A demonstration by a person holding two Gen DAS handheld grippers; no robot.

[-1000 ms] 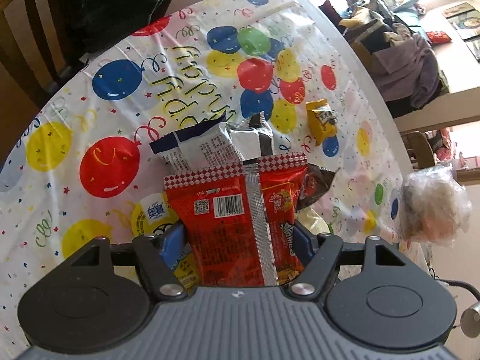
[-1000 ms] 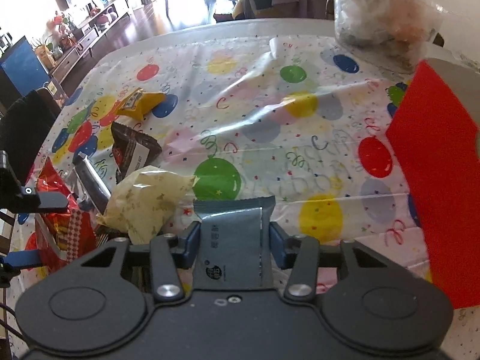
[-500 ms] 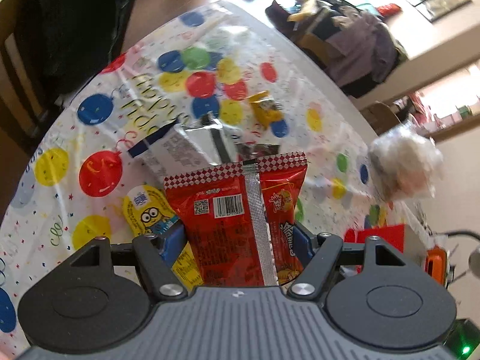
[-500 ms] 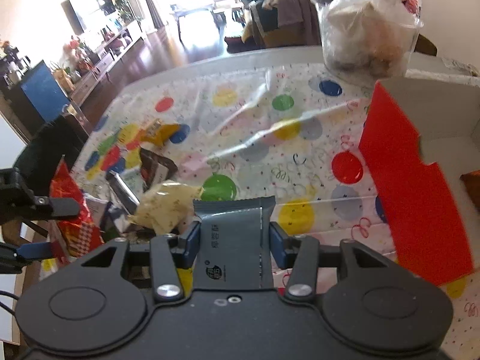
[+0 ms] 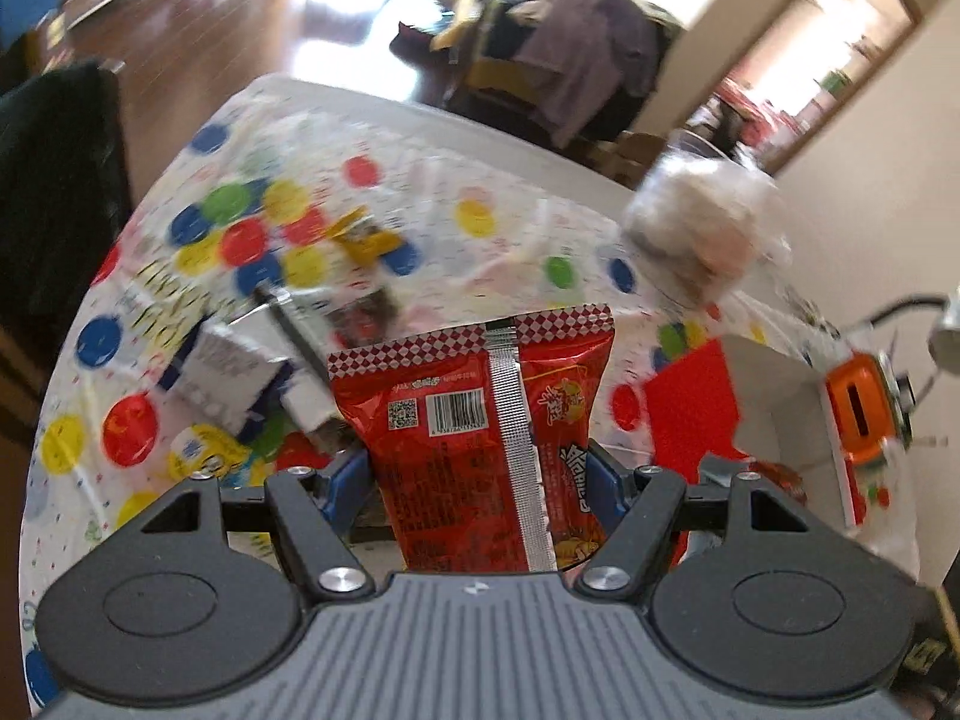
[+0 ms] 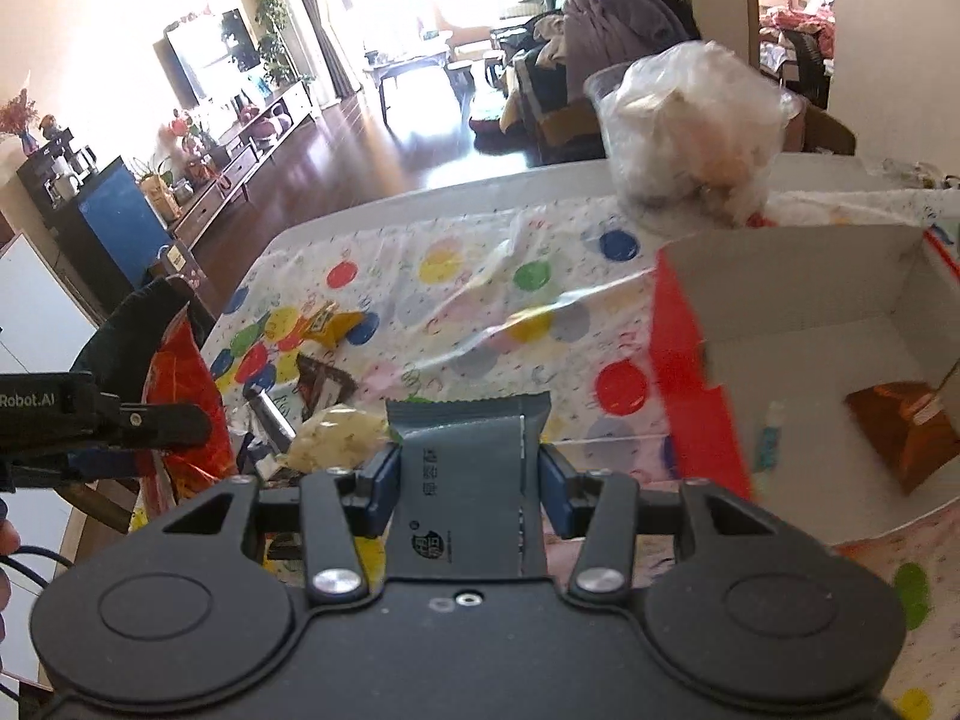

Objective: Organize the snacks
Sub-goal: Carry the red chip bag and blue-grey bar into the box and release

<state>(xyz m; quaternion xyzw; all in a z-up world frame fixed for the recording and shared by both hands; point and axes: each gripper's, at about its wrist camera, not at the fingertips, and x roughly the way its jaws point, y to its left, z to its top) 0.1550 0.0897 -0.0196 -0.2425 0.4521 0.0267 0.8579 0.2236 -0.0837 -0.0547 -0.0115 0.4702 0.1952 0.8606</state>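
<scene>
A: Your left claw [image 5: 477, 474] is clenched on a red foil snack bag with a checkered top edge [image 5: 474, 420], blue pads pressing both its sides; the bag stands upright at frame centre, lifted off the tabletop.

B: And your right claw [image 6: 471, 480] grips a slate-grey flat wrapper with a serrated top [image 6: 465, 480] the same way, bottom centre of its view.

A: Beyond your left claw, at mid-left, loose packets lie on the balloon-print plastic cloth over the tabletop [image 5: 510, 228]: a white packet [image 5: 225, 384], a small yellow pouch [image 5: 366, 240].

B: In your right view a pale yellow crinkled bag [image 6: 336, 435] lies just left of the grey wrapper. At the right edge an open red-sided cardboard box with a white inside [image 6: 690, 372] holds a brown packet [image 6: 909, 426]. A clear plastic bag of pale food [image 6: 690, 138] stands behind the box.
</scene>
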